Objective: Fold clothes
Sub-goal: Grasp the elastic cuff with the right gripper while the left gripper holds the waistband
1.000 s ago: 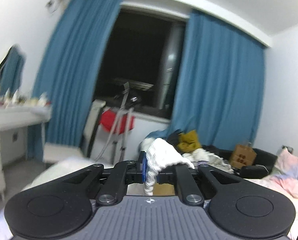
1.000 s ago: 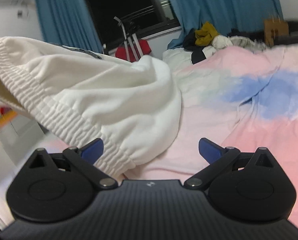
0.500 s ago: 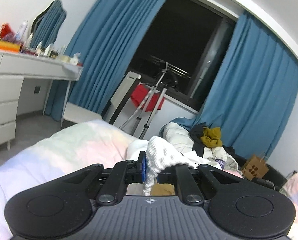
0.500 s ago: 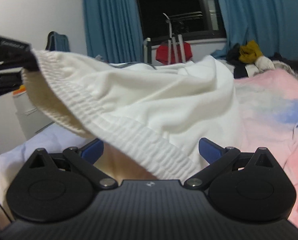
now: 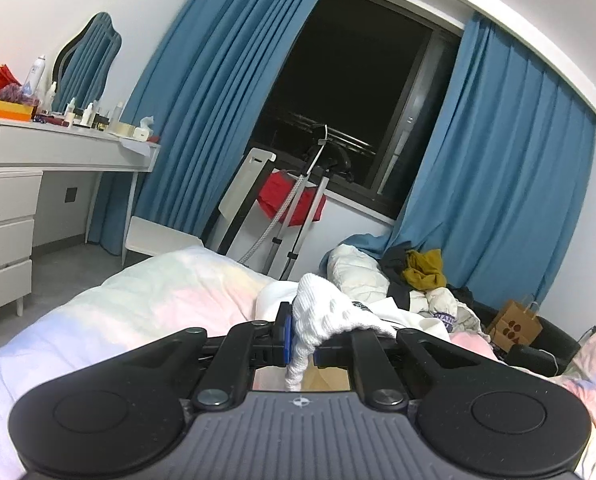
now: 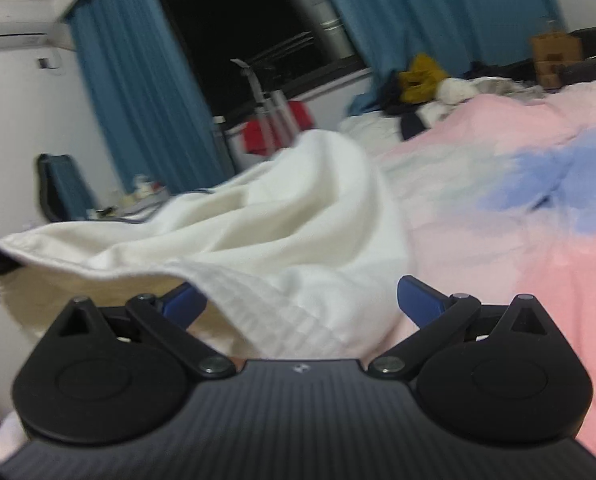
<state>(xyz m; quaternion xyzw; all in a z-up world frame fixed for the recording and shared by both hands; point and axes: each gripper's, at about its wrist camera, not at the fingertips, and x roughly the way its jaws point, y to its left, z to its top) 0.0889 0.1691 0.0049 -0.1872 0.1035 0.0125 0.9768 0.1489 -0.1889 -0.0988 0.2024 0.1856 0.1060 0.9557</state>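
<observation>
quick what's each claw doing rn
left claw: shut on the white garment
right claw: open, garment lying between its fingers, not gripped

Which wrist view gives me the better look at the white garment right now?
The right wrist view: the white garment spreads across the frame, draped over the pastel bedding. The left wrist view shows only a bunched ribbed edge clamped in the left gripper.

Left tool (image 5: 300,338) clamped on white ribbed garment (image 5: 326,312), pastel bedspread (image 5: 145,300) below, blue curtains (image 5: 217,100) behind
</observation>
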